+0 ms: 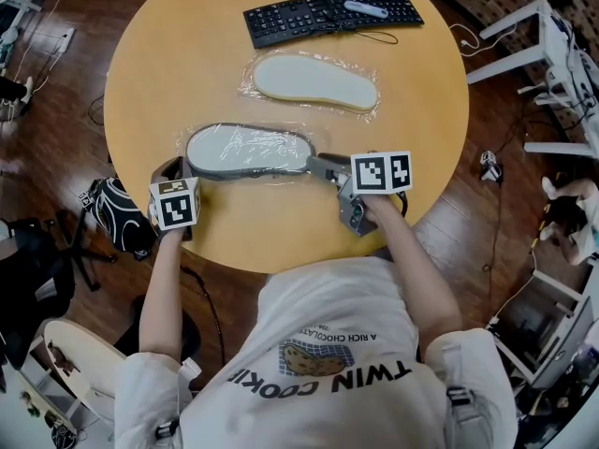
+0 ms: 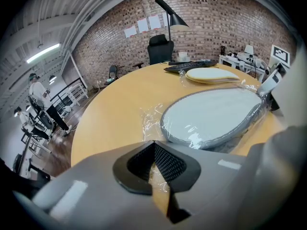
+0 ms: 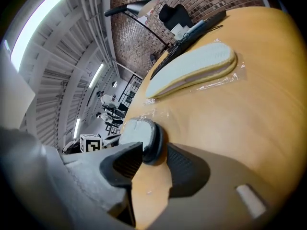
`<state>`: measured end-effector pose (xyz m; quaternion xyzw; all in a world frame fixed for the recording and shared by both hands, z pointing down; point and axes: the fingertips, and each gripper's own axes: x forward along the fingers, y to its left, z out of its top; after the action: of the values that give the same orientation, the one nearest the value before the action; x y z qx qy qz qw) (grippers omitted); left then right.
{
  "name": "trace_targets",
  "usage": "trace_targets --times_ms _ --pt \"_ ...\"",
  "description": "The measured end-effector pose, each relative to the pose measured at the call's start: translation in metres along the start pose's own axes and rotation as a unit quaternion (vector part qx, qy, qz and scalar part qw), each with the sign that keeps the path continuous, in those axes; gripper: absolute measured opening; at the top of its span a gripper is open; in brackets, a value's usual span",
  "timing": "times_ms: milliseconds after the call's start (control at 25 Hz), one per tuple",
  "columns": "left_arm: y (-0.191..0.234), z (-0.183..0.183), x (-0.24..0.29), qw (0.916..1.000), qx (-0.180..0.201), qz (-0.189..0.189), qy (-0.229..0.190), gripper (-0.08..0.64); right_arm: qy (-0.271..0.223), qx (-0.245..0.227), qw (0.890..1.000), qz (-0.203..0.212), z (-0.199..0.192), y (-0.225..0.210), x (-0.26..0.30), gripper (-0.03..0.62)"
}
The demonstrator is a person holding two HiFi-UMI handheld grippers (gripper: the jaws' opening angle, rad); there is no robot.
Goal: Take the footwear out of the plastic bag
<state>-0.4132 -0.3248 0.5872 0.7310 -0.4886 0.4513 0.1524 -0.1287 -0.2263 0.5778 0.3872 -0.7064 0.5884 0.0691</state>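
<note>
A grey slipper (image 1: 248,150) lies in a clear plastic bag (image 1: 281,178) on the round wooden table (image 1: 421,92). My left gripper (image 1: 178,168) is at the bag's left end. In the left gripper view that gripper (image 2: 154,150) is shut on a crinkle of the plastic bag (image 2: 151,123), with the slipper (image 2: 216,114) just beyond. My right gripper (image 1: 314,164) is at the slipper's right end. In the right gripper view it (image 3: 151,155) stands open, and the slipper's rounded end (image 3: 136,133) sits between its fingertips.
A cream slipper (image 1: 314,80) in its own plastic lies farther back on the table, and a black keyboard (image 1: 328,14) beyond it. A patterned bag (image 1: 117,211) sits on the floor at the left, white shelving (image 1: 552,54) at the right.
</note>
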Motion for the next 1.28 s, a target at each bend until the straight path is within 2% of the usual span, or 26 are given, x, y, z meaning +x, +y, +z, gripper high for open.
trace_targets --times_ms 240,520,600,720,920,1280 --pt "0.0 -0.001 0.001 0.9999 0.008 -0.009 0.009 0.005 0.019 0.019 1.0 0.009 0.002 0.002 0.01 0.147" --pt "-0.004 0.002 0.002 0.9995 0.03 -0.007 0.005 0.003 0.024 0.058 0.997 0.054 0.007 0.005 0.015 0.147" --pt "-0.004 0.001 0.002 0.9996 0.027 -0.006 0.006 0.003 0.027 0.058 0.996 0.066 0.007 0.006 0.015 0.145" --pt "-0.002 0.0 0.002 0.9998 0.021 -0.002 0.007 0.002 0.031 0.062 0.994 0.084 0.005 0.008 0.013 0.106" --pt "-0.001 0.001 0.003 0.9998 0.017 0.006 0.009 -0.002 0.022 0.092 0.991 0.092 0.0 0.006 0.011 0.078" --pt "0.0 0.001 0.003 0.9995 -0.006 0.028 0.009 -0.002 -0.005 0.072 0.993 0.089 0.0 -0.001 -0.016 0.071"
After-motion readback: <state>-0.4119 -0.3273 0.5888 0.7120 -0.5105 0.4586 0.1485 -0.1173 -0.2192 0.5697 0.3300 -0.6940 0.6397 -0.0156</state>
